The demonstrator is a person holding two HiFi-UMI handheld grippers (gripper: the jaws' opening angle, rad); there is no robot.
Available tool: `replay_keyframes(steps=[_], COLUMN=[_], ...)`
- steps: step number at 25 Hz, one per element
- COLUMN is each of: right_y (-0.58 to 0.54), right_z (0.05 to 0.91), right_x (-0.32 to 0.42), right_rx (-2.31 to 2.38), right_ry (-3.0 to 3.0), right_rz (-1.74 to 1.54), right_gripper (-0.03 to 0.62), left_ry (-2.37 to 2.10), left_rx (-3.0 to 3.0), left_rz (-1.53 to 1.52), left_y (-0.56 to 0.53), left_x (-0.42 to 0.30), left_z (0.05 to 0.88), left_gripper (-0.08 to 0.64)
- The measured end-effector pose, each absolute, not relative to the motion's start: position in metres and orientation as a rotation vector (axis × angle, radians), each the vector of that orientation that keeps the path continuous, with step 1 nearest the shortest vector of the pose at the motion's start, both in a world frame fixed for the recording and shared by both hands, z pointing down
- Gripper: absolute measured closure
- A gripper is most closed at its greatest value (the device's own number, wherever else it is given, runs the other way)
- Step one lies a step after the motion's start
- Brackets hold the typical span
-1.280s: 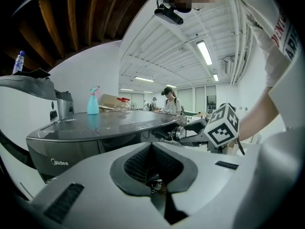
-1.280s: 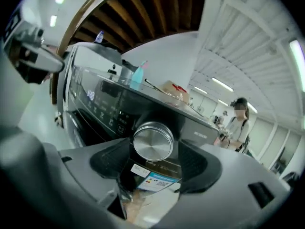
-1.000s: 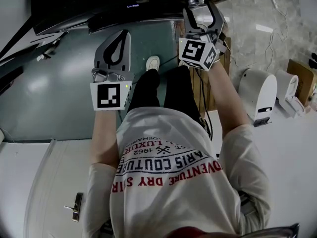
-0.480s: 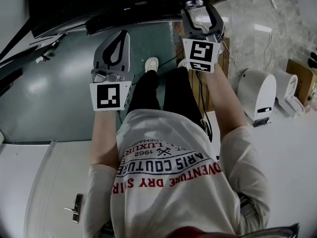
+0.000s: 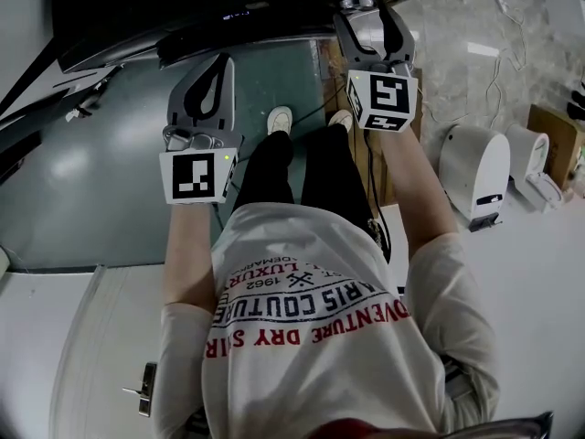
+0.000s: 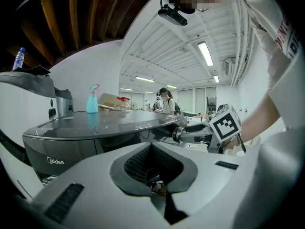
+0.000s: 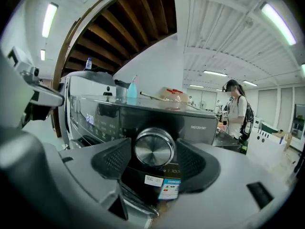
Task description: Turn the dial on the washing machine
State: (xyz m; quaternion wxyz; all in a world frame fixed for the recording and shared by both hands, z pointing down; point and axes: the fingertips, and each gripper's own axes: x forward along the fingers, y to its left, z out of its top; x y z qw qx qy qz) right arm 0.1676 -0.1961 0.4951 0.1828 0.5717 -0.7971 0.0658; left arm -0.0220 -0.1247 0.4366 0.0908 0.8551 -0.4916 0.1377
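Note:
The silver dial (image 7: 154, 147) sticks out of the dark front panel of the washing machine (image 7: 100, 116). My right gripper (image 7: 154, 152) is shut on the dial, one black pad against each side of its rim. The head view shows the same gripper (image 5: 369, 12) held up at the machine's front edge, with the dial (image 5: 357, 2) between its fingers. My left gripper (image 5: 222, 62) hangs shut and empty over the grey floor, left of the person's legs and away from the machine. In the left gripper view its tips (image 6: 151, 145) meet, and the right gripper (image 6: 193, 133) is on the dial (image 6: 177, 135).
A blue spray bottle (image 6: 92, 99) and other items stand on top of the washer. A wooden panel (image 5: 367, 158) stands beside the person's legs. White appliances (image 5: 477, 174) and a cardboard box (image 5: 554, 144) sit to the right. A person (image 7: 237, 109) stands further back in the room.
The right gripper has twisted on the dial: its marker cube has rolled clockwise and shifted slightly right. The left gripper has drifted a little down and left.

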Motion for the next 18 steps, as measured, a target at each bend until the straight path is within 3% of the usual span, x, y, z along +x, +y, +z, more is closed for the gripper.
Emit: replay_keyframes(steps=[9,18], right_y=[-0.195,-0.197], right_z=[0.5,0.5], right_x=[0.162,0.164], right_rx=[1.497,1.527], right_ry=[-2.077,-2.072], right_rz=[-0.242,-0.078], right_gripper=[0.297,0.305], left_ry=[-1.486,-1.482], left_rx=[2.546,2.548], left_rz=[0.403,0.395], left_y=[-0.127,-0.129], left_x=[-0.035,-0.041], left_z=[0.437,0.432], left_gripper=[0.543,0.543])
